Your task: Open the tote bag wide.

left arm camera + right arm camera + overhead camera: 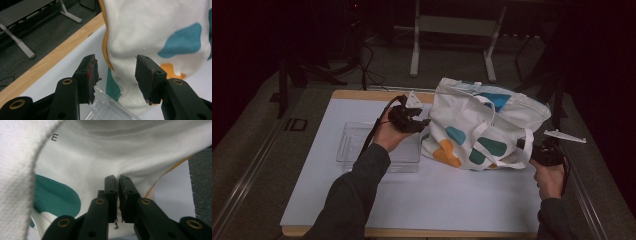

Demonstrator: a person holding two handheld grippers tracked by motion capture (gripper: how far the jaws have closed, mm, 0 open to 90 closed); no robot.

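One white canvas tote bag (pixel 484 125) with teal, orange and blue blotches lies toward the far right of a white table (pixel 427 195); it serves as the landmark here. One clear plastic tray (pixel 357 145) sits just left of the bag. Two hand-held grippers work at it. The left gripper (pixel 422 121) hovers at the bag's left edge, its jaws standing apart with nothing between them. The right gripper (pixel 524 146) is at the bag's right edge by a strap, jaws pressed together; whether cloth is pinched between them cannot be told. The table has a pale wooden rim. Behind the bag lie dark carpet, cables and two grey metal table legs (pixel 414 50).
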